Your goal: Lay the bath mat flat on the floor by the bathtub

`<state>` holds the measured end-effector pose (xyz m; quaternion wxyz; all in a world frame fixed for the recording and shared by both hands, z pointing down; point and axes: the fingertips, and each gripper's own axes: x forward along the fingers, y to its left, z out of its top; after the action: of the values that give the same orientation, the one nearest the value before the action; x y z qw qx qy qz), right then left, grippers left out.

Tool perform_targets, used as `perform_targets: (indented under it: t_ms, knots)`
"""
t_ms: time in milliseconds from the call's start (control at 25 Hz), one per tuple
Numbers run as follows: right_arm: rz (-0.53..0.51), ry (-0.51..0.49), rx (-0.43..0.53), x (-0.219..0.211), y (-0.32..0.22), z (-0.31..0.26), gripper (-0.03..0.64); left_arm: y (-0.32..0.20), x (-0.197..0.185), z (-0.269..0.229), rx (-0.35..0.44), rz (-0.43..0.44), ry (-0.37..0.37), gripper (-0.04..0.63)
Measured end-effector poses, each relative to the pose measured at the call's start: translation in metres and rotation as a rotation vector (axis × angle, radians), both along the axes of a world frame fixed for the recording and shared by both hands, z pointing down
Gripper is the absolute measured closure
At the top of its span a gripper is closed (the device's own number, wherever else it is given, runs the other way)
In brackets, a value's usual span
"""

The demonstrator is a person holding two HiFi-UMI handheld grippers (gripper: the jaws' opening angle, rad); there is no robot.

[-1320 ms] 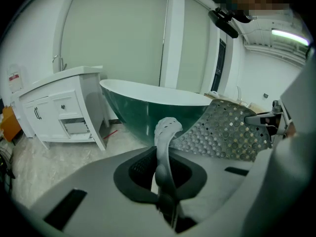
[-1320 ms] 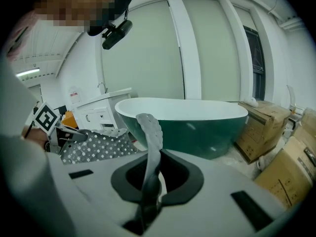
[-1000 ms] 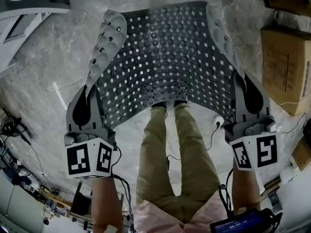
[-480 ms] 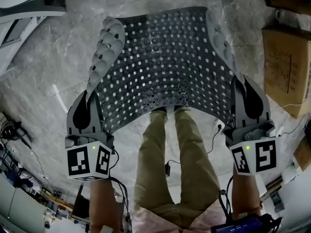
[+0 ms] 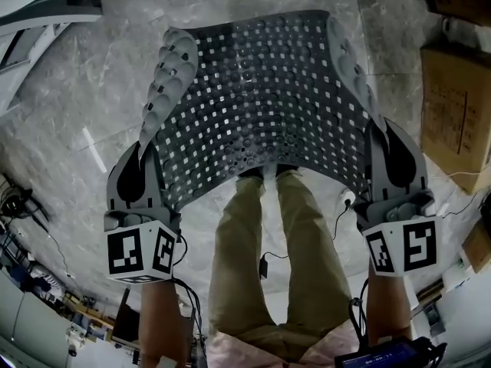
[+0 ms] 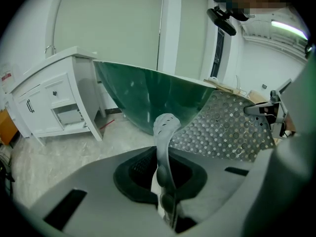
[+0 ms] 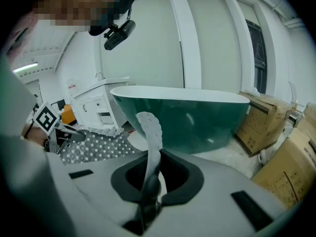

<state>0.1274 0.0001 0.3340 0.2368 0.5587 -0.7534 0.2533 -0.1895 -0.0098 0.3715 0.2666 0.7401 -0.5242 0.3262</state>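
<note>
A dark grey bath mat (image 5: 261, 106) with rows of small square holes and suction cups hangs spread between my two grippers above the marble floor (image 5: 84, 113). My left gripper (image 5: 140, 153) is shut on the mat's left edge (image 6: 165, 147), which curls up pale grey. On the other side, my right gripper (image 5: 390, 153) is shut on the mat's right edge (image 7: 149, 147). The green bathtub (image 6: 148, 98) stands just ahead, also seen in the right gripper view (image 7: 192, 117). The mat sags in the middle over the person's legs (image 5: 268, 259).
A white cabinet (image 6: 54, 102) stands left of the tub. Cardboard boxes (image 5: 453, 106) sit along the right side, also in the right gripper view (image 7: 276, 127). Cables (image 5: 337, 213) trail on the floor by the person's feet.
The mat has shifted very slightly; both grippers keep their hold and stay nearly in place.
</note>
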Motion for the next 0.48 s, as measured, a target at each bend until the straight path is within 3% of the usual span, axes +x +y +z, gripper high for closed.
perform_targets:
  t_ms: [480]
  knots:
    - [-0.005,0.017,0.014,0.0005,-0.0008,0.0058,0.589,-0.0036,-0.0032,0.0105,0.007,0.007,0.010,0.561]
